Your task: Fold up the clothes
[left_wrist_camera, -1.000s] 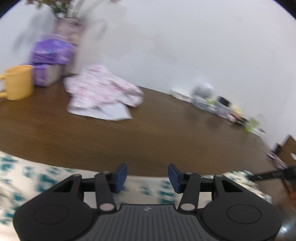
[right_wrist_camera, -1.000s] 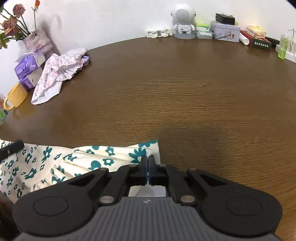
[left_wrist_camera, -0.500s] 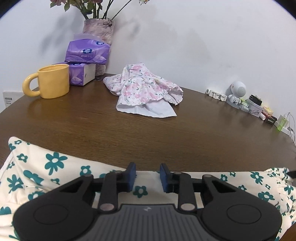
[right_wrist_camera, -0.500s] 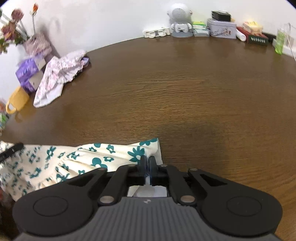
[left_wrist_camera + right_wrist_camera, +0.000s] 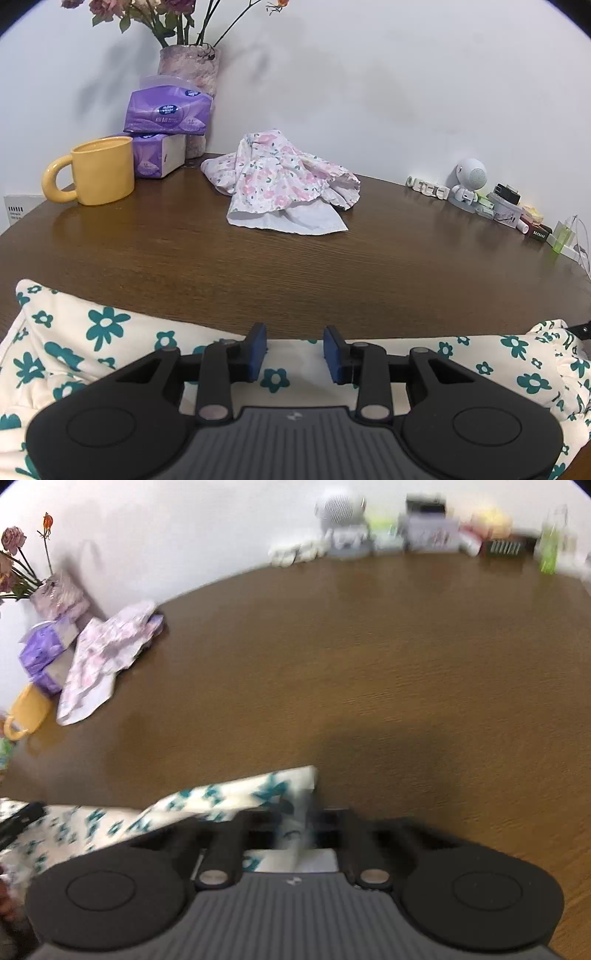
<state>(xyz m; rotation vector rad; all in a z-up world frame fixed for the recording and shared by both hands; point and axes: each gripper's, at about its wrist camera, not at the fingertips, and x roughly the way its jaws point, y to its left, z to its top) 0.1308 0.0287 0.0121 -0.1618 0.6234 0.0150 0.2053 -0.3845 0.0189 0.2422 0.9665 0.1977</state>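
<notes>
1. Nearest me, my left gripper (image 5: pixel 294 347) hovered over the far edge of the cream garment with teal flowers (image 5: pixel 103 328). Its blue fingers (image 5: pixel 255 350) stood apart, having just widened a little after narrowing, with cloth below the gap but nothing pinched.
2. My right gripper (image 5: pixel 295 823) was closed on the garment's right corner (image 5: pixel 284 786). The right wrist view was blurred, so I could not see the pads themselves, but the cloth ran straight up into the shut fingers.
3. The garment lay spread along the near edge of the brown surface (image 5: pixel 295 269), reaching from the left across to that held corner on the right.
4. To do this step well, I judged I should lower the left fingers onto the hem and take one clean bite of its edge layers before lifting. Both corners should then rise together so the fold line would lie straight.
5. I judged the risk was a shallow pinch on the left, letting the fabric slip and skew the fold.
6. Farther off, a pink floral garment (image 5: pixel 284 184) sat crumpled, well apart from mine and not yet folded.
7. Far left stood a yellow mug (image 5: pixel 99 170), purple tissue packs (image 5: pixel 166 114) and a vase (image 5: pixel 190 66) against the wall.
</notes>
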